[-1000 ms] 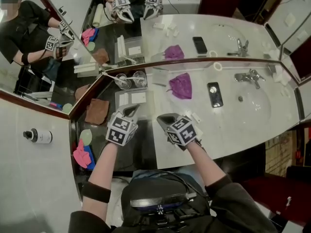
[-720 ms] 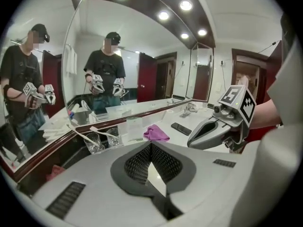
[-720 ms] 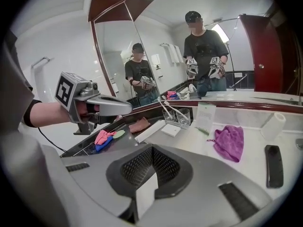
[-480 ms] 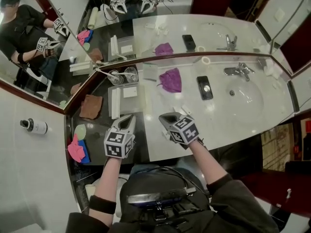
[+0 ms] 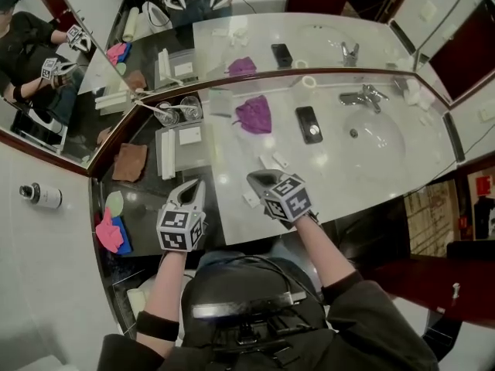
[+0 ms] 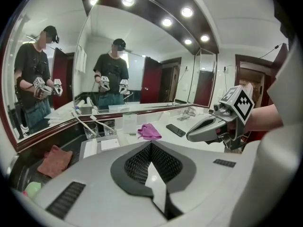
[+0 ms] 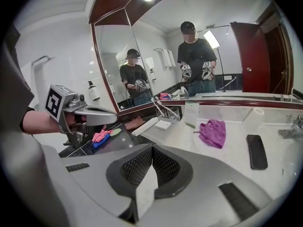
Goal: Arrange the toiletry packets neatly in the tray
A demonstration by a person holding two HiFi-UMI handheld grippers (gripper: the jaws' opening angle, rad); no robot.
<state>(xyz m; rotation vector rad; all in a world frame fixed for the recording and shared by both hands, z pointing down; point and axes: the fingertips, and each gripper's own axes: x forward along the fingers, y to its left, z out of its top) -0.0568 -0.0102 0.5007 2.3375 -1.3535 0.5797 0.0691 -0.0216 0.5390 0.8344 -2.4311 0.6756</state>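
The left gripper (image 6: 150,145) has its fingers pressed together with nothing between them. The right gripper (image 7: 151,150) is the same, shut and empty. Both hover side by side over the near edge of the desk (image 5: 340,178), slanting down and pointing toward the mirror.

Just beside the right gripper's tip lie small white toiletry packets, loose on the pale stone. One packet (image 5: 250,200) lies nearer the person, and a pair (image 5: 274,161) sits a little further on. Ahead of the left gripper, on the darker left stretch of the desk, stands the clear tray (image 5: 203,158). It already holds a long white box (image 5: 167,154) along its left side and a square packet (image 5: 190,135) beside it.

Beyond the tray stand two drinking glasses (image 5: 178,113). To their right are a purple cloth (image 5: 254,114), a black phone (image 5: 308,124), then the basin (image 5: 379,141) and its tap (image 5: 362,97). A brown washcloth (image 5: 129,161) lies to the left of the tray.

I judge the task partly done — some items are in the tray and the loose packets are not yet gathered, so this is the approach before a pick. The next move calls for the right fingers to open and come down on the nearest loose packet. They would need to pinch it by its thin edges — it lies flat on smooth stone and may slide. The packet then goes into the tray's free space, squared up with the box.
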